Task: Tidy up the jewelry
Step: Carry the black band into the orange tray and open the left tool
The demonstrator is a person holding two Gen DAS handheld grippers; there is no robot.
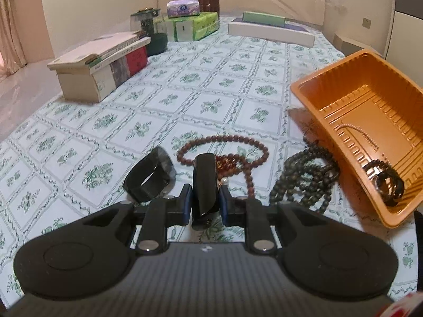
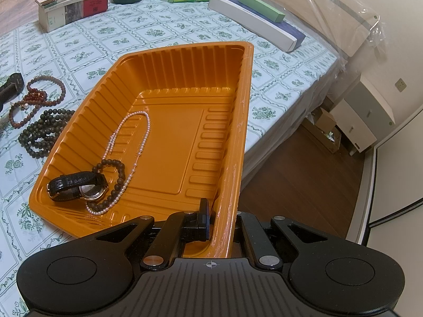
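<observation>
Jewelry is being gathered into the orange tray (image 2: 185, 68), and the step in hand looks like a carry: the left gripper (image 1: 205, 206) has its jaws drawn in on a black band (image 1: 205, 182), a strap or bangle by the look of it, held on edge above the bedspread (image 1: 185, 79). The right gripper (image 2: 222, 224) is pinched tight on the tray's near wall and tips the tray toward the left. Inside it already lie a pearl necklace (image 2: 137, 132), a dark bead bracelet (image 2: 119, 174) and a leather-strapped watch (image 2: 79, 185).

The next move probably calls for swinging the band over the tray's lowered rim and easing the jaws apart there, with the tray kept tilted. Left on the bedspread are another black bangle (image 1: 149, 182), reddish-brown beads (image 1: 224, 148) and dark green beads (image 1: 304, 182), the last lying against the tray.

Work happens on a bed with a green floral cover; books, tissue packs and flat boxes sit toward the headboard, and wood floor shows beside it.
</observation>
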